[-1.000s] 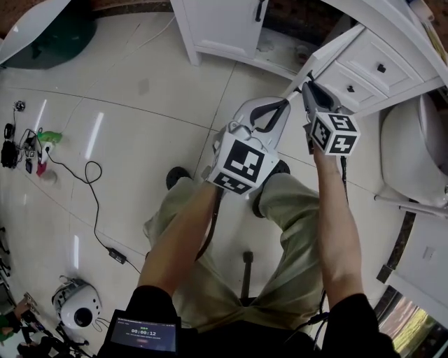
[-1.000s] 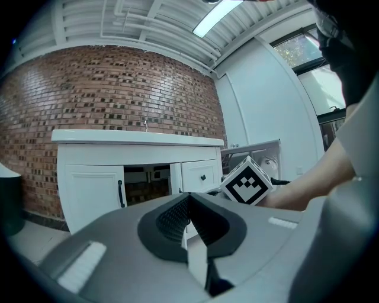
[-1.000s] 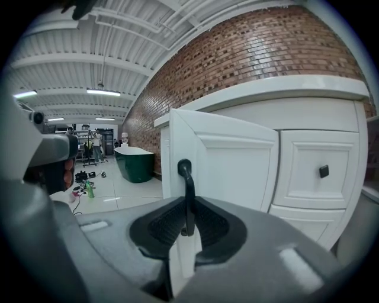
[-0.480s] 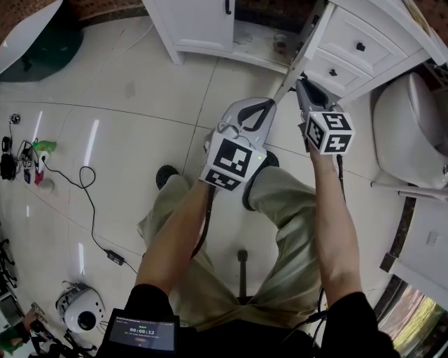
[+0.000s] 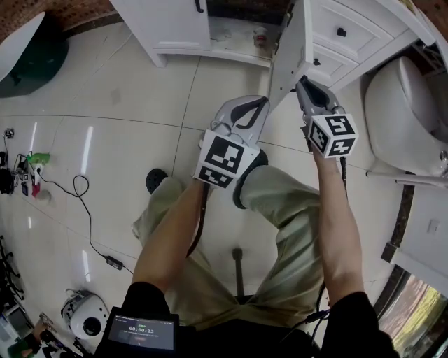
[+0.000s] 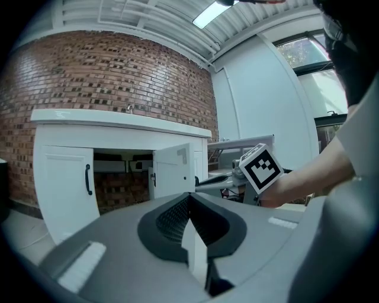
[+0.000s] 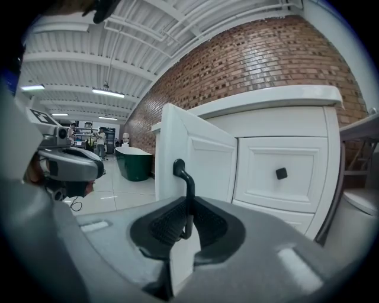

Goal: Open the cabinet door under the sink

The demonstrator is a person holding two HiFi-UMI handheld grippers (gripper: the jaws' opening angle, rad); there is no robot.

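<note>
Cabinet door (image 5: pixel 290 50) at one o'clock stands wider than a second ago. Right claw (image 7: pixel 187 220), just tightened, grips its handle (image 7: pixel 184 176). Left claw (image 6: pixel 190 220) is closed and empty. Opening looks nearly done.

Cabinet door (image 5: pixel 288 52): swung out, standing before the open compartment.
Handle (image 7: pixel 185 183): on the door's outer face.
Small container (image 5: pixel 260 35): inside the compartment.
Drawers (image 5: pixel 350 42): right of the door.
Closed door (image 5: pixel 175 17): left of the opening.
Toilet (image 5: pixel 402 112): far right, beside the drawers.
</note>
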